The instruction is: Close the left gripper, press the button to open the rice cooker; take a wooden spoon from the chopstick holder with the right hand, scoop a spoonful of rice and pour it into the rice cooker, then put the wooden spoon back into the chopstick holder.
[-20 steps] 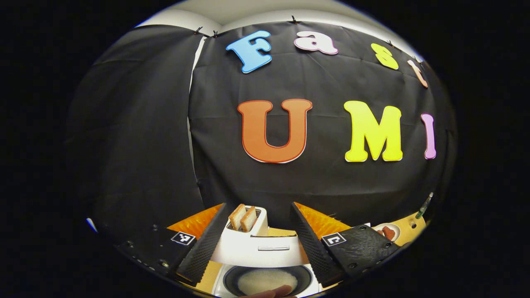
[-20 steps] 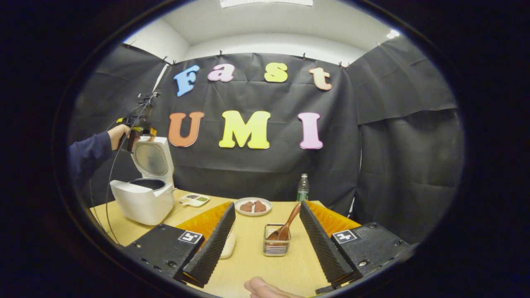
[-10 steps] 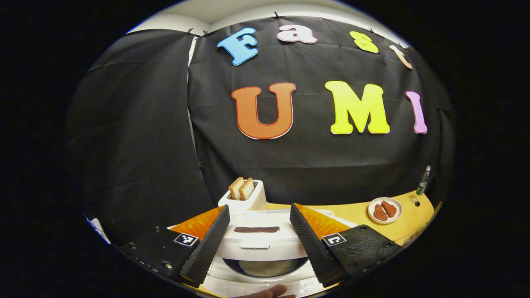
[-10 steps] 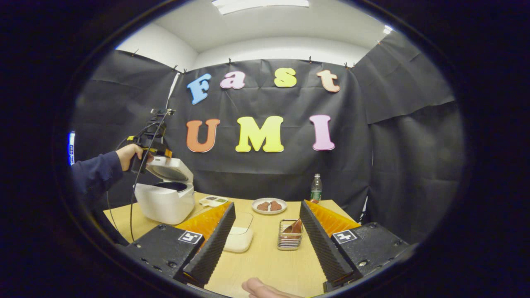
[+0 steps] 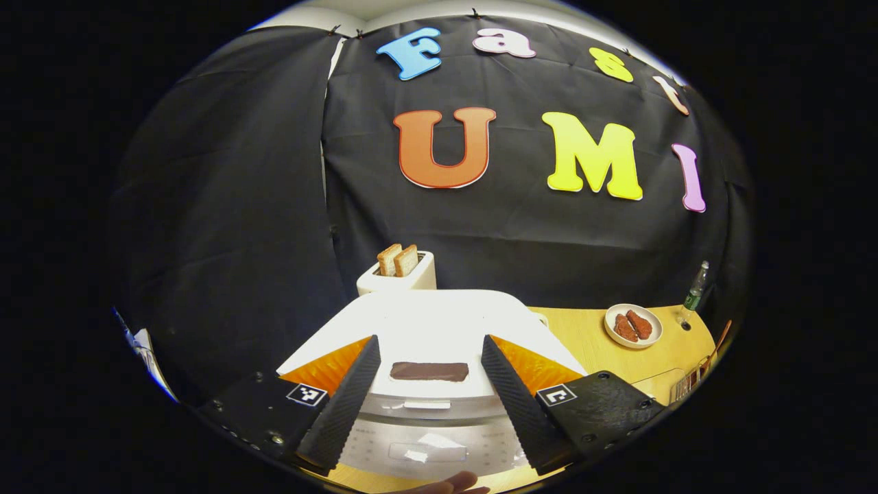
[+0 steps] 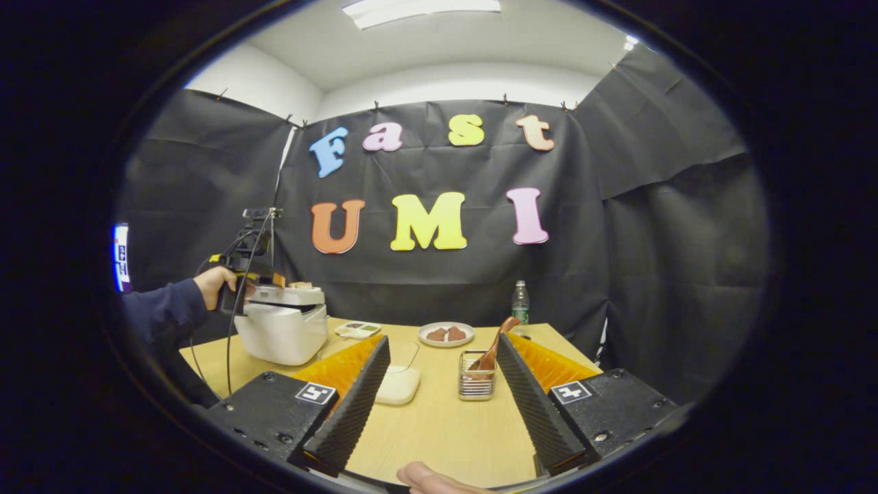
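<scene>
The white rice cooker (image 5: 439,322) lies right under my left gripper (image 5: 429,343), its lid down and a dark strip (image 5: 429,371) showing between the fingers. That gripper is open, its fingers spread over the lid's front. In the right gripper view the cooker (image 6: 282,333) stands at the table's left with its lid down, and a hand holds the left gripper (image 6: 274,280) on top of it. My right gripper (image 6: 442,339) is open above the table with nothing in it. Ahead stands the wire chopstick holder (image 6: 475,384) with the wooden spoon (image 6: 495,339) leaning in it. A clear container of rice (image 6: 398,384) lies to its left.
A toaster with two bread slices (image 5: 398,273) stands behind the cooker. A plate of reddish food (image 6: 446,334), a bottle (image 6: 520,309) and a small sauce dish (image 6: 357,330) sit at the table's back. A person's dark sleeve (image 6: 164,309) reaches in from the left.
The cooker lid has swung down from upright to flat on the pot, with the left gripper following it down. The spoon rests in the holder and the right gripper has drifted slightly.
</scene>
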Motion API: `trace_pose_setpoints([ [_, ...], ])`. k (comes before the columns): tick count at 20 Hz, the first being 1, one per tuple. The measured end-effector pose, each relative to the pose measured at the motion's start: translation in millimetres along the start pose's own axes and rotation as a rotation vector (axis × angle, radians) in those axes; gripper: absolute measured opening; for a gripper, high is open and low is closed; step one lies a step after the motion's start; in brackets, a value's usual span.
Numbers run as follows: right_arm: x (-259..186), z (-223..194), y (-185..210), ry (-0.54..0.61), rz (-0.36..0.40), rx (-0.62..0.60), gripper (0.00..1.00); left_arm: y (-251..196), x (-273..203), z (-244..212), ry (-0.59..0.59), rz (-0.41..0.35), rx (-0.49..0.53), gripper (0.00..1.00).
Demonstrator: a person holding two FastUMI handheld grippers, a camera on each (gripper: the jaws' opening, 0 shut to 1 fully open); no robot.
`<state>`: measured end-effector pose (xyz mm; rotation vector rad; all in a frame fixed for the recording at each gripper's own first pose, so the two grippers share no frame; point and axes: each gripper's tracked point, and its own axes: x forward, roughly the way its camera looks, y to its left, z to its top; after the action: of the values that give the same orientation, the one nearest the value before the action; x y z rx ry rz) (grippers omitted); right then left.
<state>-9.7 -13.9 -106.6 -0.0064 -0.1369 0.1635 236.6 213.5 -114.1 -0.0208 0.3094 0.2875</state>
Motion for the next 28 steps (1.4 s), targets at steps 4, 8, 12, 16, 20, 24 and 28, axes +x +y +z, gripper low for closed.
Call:
trace_pose_setpoints([
  [4, -8, 0, -4, -0.007, -0.016, -0.003, 0.95, 1, -2, -16, 0.061, -0.01, -0.008, 0.96],
  [8, -10, -1, -5, -0.003, -0.017, 0.004, 0.95, 2, -7, -25, 0.087, -0.018, 0.004, 0.96],
  [12, -10, -5, -3, -0.003, -0.003, 0.032, 0.99, 5, -15, -32, 0.099, -0.031, 0.005, 0.96],
  [16, -14, -8, -2, -0.005, 0.008, 0.042, 0.95, 4, -17, -40, 0.115, -0.027, 0.002, 0.97],
  [20, -19, -4, -3, -0.013, 0.001, 0.033, 0.99, 4, -15, -42, 0.101, -0.014, -0.007, 0.97],
  [24, -20, -6, -3, -0.008, -0.002, 0.029, 0.95, 4, -15, -43, 0.089, -0.016, -0.002, 0.97],
  [28, -18, -9, -2, 0.004, -0.001, 0.033, 0.99, 3, -13, -43, 0.072, -0.031, 0.002, 0.98],
])
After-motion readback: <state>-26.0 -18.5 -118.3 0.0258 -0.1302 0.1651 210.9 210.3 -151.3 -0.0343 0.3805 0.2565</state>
